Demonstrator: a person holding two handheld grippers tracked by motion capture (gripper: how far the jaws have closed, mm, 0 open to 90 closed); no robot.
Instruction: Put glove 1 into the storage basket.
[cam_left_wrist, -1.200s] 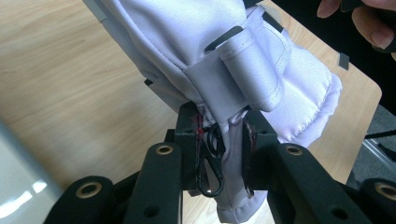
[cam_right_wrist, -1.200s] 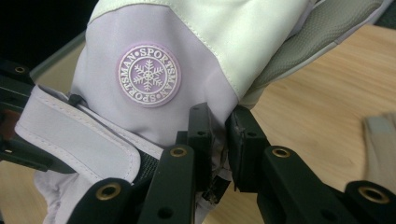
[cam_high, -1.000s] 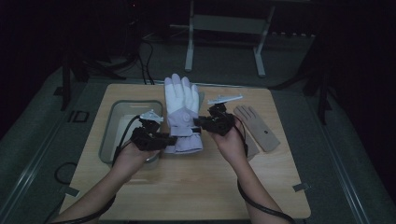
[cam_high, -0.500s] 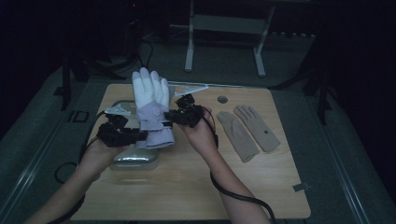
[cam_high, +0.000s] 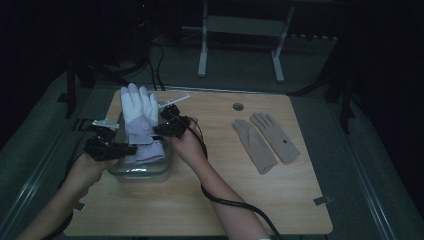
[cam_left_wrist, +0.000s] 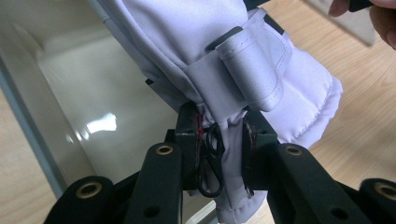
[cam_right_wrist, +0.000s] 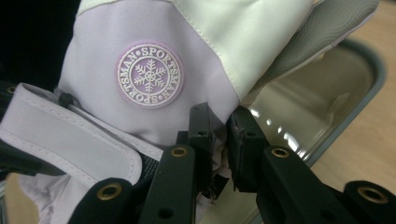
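Both grippers, left (cam_high: 122, 148) and right (cam_high: 161, 128), are clamped shut on the cuff edges of a padded white-and-lilac ski glove (cam_high: 140, 122), which is held above a clear rectangular plastic tub (cam_high: 142, 170) on the pale wooden tabletop (cam_high: 210, 200). Lowering into the tub is judged to be in hand; next, descent and release are called for.

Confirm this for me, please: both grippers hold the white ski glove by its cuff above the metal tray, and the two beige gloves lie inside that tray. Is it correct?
Not quite. The two beige gloves lie on the wooden table, to the right of the metal tray, not inside it; the high view shows this. The rest stands: the left gripper and the right gripper both hold the white ski glove by its cuff above the tray.
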